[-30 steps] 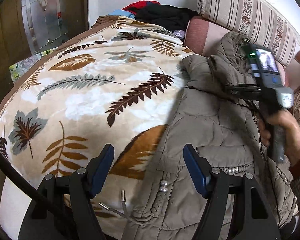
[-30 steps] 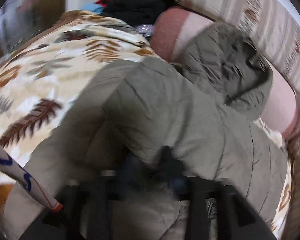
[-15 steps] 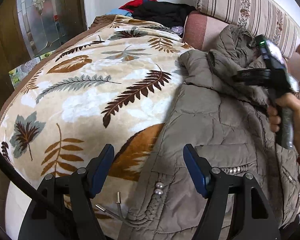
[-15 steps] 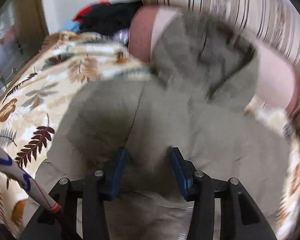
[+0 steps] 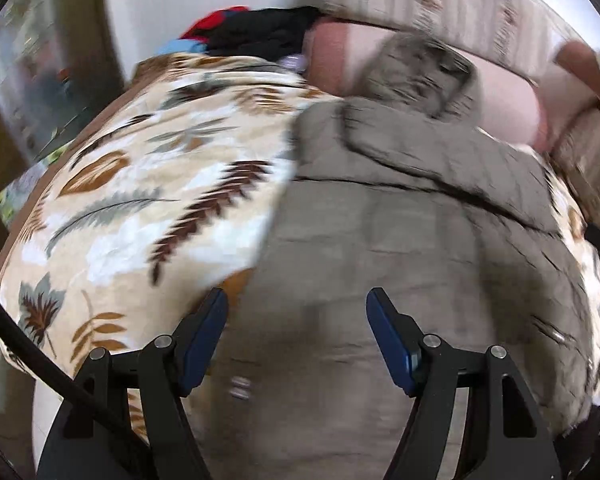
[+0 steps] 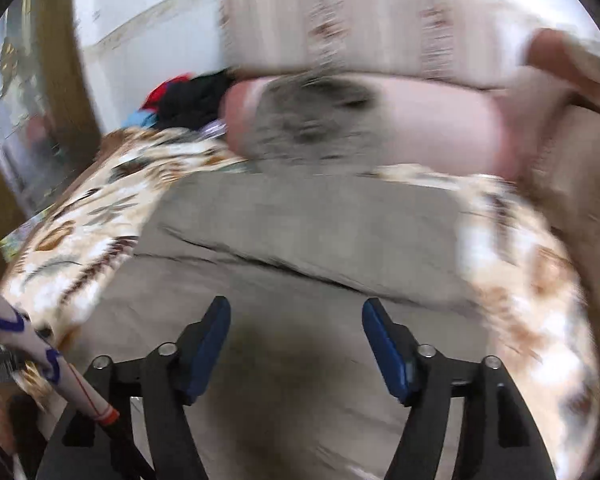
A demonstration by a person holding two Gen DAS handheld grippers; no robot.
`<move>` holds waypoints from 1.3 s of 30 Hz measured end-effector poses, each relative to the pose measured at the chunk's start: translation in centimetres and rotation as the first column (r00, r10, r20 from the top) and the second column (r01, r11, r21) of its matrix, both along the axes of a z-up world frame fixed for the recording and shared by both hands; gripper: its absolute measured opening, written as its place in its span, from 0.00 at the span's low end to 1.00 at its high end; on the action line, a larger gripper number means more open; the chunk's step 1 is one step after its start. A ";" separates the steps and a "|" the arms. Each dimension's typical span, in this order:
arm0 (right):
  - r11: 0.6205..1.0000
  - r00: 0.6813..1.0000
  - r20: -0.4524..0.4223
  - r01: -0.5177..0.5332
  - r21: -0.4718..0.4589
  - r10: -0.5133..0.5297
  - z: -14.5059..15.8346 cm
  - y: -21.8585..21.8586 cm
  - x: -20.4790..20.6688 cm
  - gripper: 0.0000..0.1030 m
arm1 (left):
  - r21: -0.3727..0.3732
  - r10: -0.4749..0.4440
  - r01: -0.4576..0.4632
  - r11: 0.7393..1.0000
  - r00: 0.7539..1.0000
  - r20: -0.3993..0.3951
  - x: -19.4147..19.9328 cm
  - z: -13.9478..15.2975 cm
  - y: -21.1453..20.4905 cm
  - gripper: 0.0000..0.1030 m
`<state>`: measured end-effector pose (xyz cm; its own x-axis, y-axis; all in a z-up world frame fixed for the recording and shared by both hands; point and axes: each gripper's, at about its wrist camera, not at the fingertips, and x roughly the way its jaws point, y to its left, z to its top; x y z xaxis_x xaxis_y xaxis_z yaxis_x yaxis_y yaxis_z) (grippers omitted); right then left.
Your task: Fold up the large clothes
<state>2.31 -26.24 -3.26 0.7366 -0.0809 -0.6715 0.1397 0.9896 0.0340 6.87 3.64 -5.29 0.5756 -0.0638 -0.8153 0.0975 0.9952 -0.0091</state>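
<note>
A large grey-brown quilted hooded jacket (image 5: 400,240) lies on a leaf-patterned blanket (image 5: 140,200), a sleeve folded across its chest and the hood (image 5: 416,68) against a pink bolster. My left gripper (image 5: 296,320) is open and empty above the jacket's lower body. In the right wrist view the jacket (image 6: 300,240) lies below my right gripper (image 6: 296,328), which is open and empty. Both views are motion-blurred.
A pink bolster (image 5: 500,100) and a striped cushion (image 5: 420,4) stand behind the jacket. A pile of red, black and blue clothes (image 5: 252,36) lies at the back. A wooden door (image 6: 52,80) stands at the left. The blanket (image 6: 520,280) shows right of the jacket.
My right gripper has opened, let go of the jacket sleeve and pulled back. My left gripper has shifted right, over the jacket body. The right gripper has left the left wrist view.
</note>
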 end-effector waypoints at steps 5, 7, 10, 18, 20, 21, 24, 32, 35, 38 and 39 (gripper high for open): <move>0.979 0.977 0.082 0.192 0.073 -0.198 -3.6 -7.6 -9.5 0.72 | 0.050 -0.130 0.130 0.990 0.991 0.008 -4.2 2.9 -10.1 0.68; 0.970 0.967 0.088 0.233 0.075 -0.239 -4.5 -9.6 -11.4 0.72 | 0.068 -0.185 0.184 0.981 0.983 0.018 -5.2 4.1 -14.1 0.68; 0.955 0.946 0.136 0.292 0.050 -0.296 -4.9 -11.9 -14.2 0.72 | 0.087 -0.282 0.276 0.957 0.958 0.061 -6.4 6.3 -21.8 0.68; 0.875 0.891 0.137 0.378 0.302 -0.433 -6.5 -18.6 -18.2 0.73 | 0.052 -0.525 0.524 0.850 0.837 0.154 -8.4 8.1 -39.6 0.68; 0.875 0.899 0.132 0.359 0.325 -0.417 -6.8 -18.9 -17.7 0.72 | 0.052 -0.562 0.562 0.825 0.811 0.163 -8.5 7.9 -42.3 0.68; 0.872 0.900 0.130 0.354 0.339 -0.416 -6.9 -19.0 -17.2 0.72 | 0.061 -0.581 0.580 0.812 0.796 0.169 -8.4 7.8 -43.6 0.68; 0.861 0.897 0.118 0.362 0.359 -0.426 -7.1 -19.0 -16.5 0.72 | 0.080 -0.627 0.623 0.778 0.761 0.169 -7.7 7.2 -46.3 0.68; 0.823 0.872 0.070 0.427 0.375 -0.485 -8.4 -20.9 -16.0 0.72 | 0.004 -0.646 0.648 0.761 0.759 0.084 -1.6 4.6 -50.4 0.68; 0.811 0.870 0.044 0.439 0.388 -0.492 -9.0 -21.5 -15.0 0.72 | 0.022 -0.666 0.667 0.744 0.741 0.084 -0.4 3.4 -51.8 0.68; 0.817 0.875 0.038 0.433 0.381 -0.482 -9.0 -21.3 -14.4 0.72 | 0.013 -0.673 0.674 0.739 0.736 0.069 0.5 1.9 -52.3 0.68; 0.823 0.879 0.038 0.430 0.372 -0.476 -9.1 -21.1 -14.1 0.72 | 0.007 -0.670 0.670 0.742 0.740 0.058 0.8 1.3 -52.4 0.68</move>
<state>-11.82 -47.33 -12.32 0.7519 -0.2089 -0.6253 0.5412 0.7372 0.4045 7.70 -48.74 -3.98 0.4227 -0.4603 -0.7807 0.7398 0.6728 0.0039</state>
